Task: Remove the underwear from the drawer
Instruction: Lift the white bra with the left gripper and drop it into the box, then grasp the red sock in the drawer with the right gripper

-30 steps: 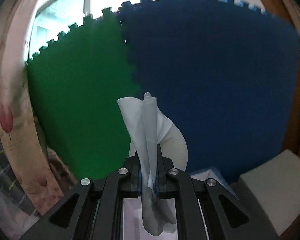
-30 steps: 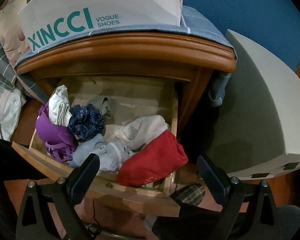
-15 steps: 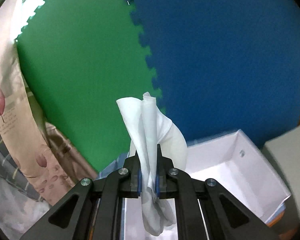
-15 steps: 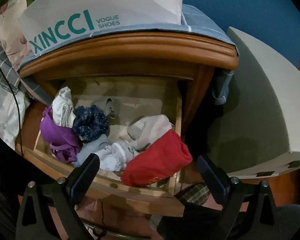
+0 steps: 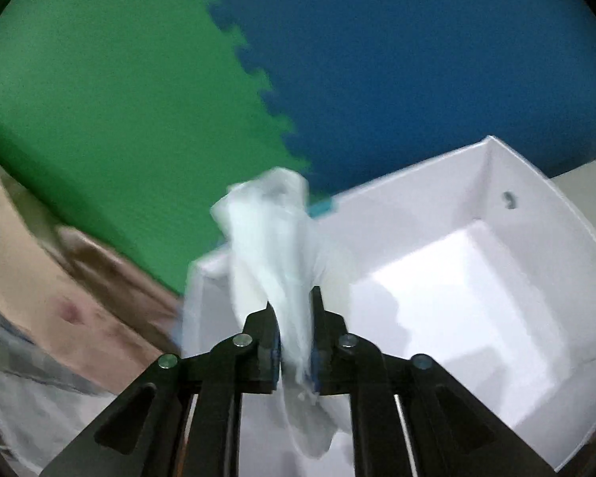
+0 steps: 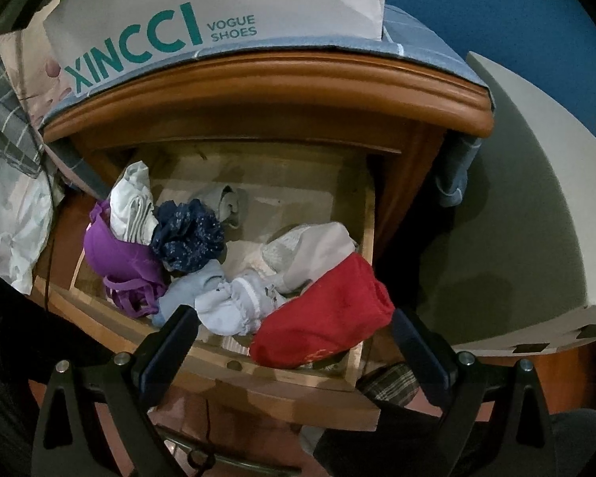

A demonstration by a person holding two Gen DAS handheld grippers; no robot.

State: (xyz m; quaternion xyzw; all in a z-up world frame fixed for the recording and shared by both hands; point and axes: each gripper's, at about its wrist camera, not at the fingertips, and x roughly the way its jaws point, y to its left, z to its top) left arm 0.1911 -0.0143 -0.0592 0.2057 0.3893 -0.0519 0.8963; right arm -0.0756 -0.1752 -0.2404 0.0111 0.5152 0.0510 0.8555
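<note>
Green and blue foam mats (image 5: 131, 91), interlocked along a toothed seam, back the left wrist view. Left tongs (image 5: 294, 342): jaws have just been opening slightly, with a pale white underwear piece (image 5: 274, 246) between them; it looks loosely caught rather than pinched, and blur prevents certainty. Position directly above the white cardboard box (image 5: 496, 206), judged the drop point for removed items. Box interior: no contents visible.

Right wrist view, left to right. Checked and floral bedding (image 6: 8, 183) at the frame edge. Wooden nightstand (image 6: 282, 91), top covered by a blue striped cloth (image 6: 429, 43) carrying the printed shoe box. Drawer (image 6: 282, 377), pulled out, contents:
- purple bra (image 6: 119, 254), far left
- white folded garment (image 6: 133, 202), resting on the bra
- navy speckled piece (image 6: 188, 234), bunched
- grey rolled item (image 6: 224, 200), toward the back
- light blue and white underwear (image 6: 222, 302), against the front wall
- beige garment (image 6: 310, 250), partly under the red one
- red garment (image 6: 326, 318), draped over the front right corner

Right tongs (image 6: 294, 342): jaws wide apart, gripping nothing, hovering over the drawer front, judged ready for a further pick. Grey-white slab (image 6: 516, 198) leans at far right. Task partly done: one item out, several remaining.
</note>
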